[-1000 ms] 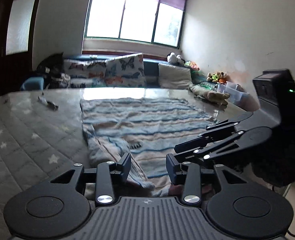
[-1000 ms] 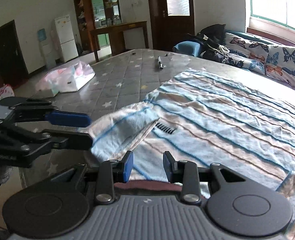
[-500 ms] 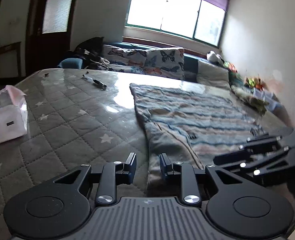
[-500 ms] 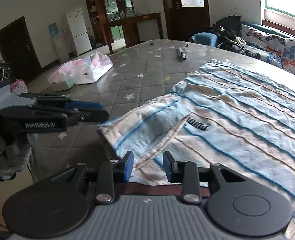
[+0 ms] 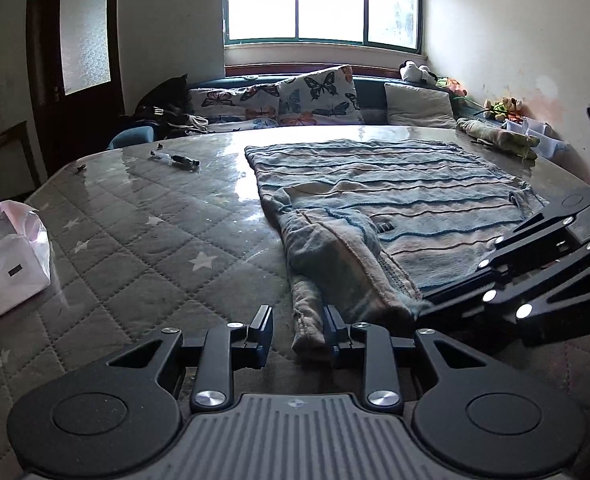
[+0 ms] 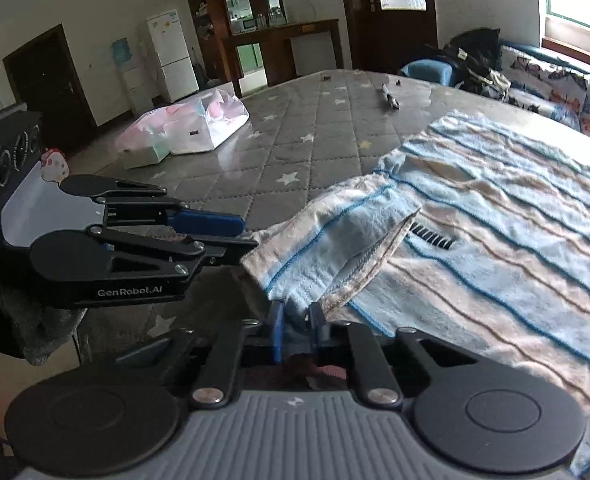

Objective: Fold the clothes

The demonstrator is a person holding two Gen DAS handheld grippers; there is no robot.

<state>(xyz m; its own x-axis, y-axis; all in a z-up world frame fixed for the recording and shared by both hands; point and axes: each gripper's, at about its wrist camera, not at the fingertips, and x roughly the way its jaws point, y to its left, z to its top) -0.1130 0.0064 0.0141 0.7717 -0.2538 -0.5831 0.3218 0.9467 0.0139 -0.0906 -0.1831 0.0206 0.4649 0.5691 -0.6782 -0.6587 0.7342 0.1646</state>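
Note:
A blue, white and beige striped garment (image 5: 379,196) lies flat on the grey quilted table, with its near sleeve folded over the body. It also shows in the right wrist view (image 6: 495,240). My left gripper (image 5: 297,326) is open at the sleeve's cuff end, with the cuff (image 5: 311,334) between its fingers. My right gripper (image 6: 295,328) is shut on the garment's near edge by the sleeve. The left gripper also shows in the right wrist view (image 6: 239,236), touching the sleeve end. The right gripper also shows in the left wrist view (image 5: 427,306).
A pen (image 5: 175,158) lies on the far left of the grey quilted table (image 5: 135,248). A white and pink plastic bag (image 5: 7,260) sits at the left edge. Butterfly cushions (image 5: 295,96) line a sofa behind. Soft toys and a green cloth (image 5: 499,136) sit at the far right.
My left gripper swung back toward the garment and now straddles the sleeve cuff. My right gripper closed on the garment's near edge and lifted it slightly.

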